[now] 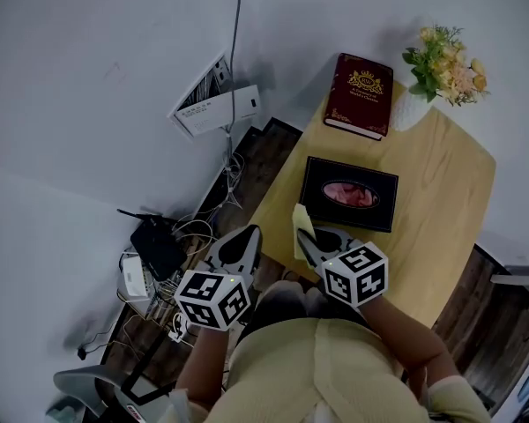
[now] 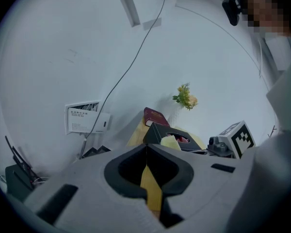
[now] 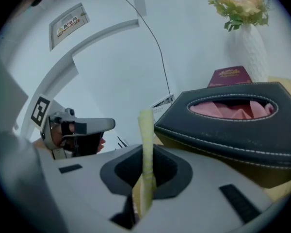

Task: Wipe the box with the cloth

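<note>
A black leather tissue box (image 1: 348, 194) with pink tissue in its oval slot lies on the wooden table (image 1: 441, 201). My right gripper (image 1: 305, 239) is shut on a folded pale yellow cloth (image 1: 301, 227), which stands upright between the jaws (image 3: 145, 130). It hovers at the table's near edge, just short of the box (image 3: 233, 130) and apart from it. My left gripper (image 1: 249, 236) is shut on nothing and sits left of the table edge, over the floor. In the left gripper view the box (image 2: 157, 132) and cloth (image 2: 169, 142) lie ahead.
A dark red book (image 1: 360, 95) and a white vase of flowers (image 1: 443, 69) stand at the table's far end. A white wall unit (image 1: 216, 104) hangs on the left. Cables and a black device (image 1: 159, 247) lie on the floor below it.
</note>
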A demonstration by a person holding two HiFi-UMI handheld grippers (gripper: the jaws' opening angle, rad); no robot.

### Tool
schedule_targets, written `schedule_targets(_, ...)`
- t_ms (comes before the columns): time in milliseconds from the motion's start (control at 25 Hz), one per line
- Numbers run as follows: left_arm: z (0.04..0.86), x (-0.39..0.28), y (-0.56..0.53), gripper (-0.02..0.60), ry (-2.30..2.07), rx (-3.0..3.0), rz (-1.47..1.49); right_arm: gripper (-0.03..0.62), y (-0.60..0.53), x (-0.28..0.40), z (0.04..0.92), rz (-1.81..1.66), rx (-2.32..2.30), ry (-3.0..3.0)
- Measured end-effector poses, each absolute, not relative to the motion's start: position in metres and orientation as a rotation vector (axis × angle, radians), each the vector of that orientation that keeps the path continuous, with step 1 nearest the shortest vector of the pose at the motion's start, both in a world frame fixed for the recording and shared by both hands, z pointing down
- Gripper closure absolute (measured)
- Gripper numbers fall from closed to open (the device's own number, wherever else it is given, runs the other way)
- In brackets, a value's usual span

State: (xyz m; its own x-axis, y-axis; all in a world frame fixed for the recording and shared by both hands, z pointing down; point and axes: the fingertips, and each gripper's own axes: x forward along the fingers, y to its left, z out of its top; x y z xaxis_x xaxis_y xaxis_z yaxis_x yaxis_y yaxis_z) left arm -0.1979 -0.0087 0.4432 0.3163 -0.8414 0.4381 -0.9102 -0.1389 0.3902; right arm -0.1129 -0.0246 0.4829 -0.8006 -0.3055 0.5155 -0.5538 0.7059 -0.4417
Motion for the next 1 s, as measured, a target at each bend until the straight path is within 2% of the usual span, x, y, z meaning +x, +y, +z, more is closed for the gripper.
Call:
schedule_targets(160, 0.441, -0.185, -0.016, 0.560, -1.514, 2.013, 0.138, 0.553, -0.032, -0.101, 0.495, 0.747, 0.726, -2.479)
schedule_targets(1000, 0.447, -0.102, -0.047, 0.560, -1.243, 2.183, 0.269, 0.553, -0.037, -0.024, 0.506, 0.918, 0.979, -2.400)
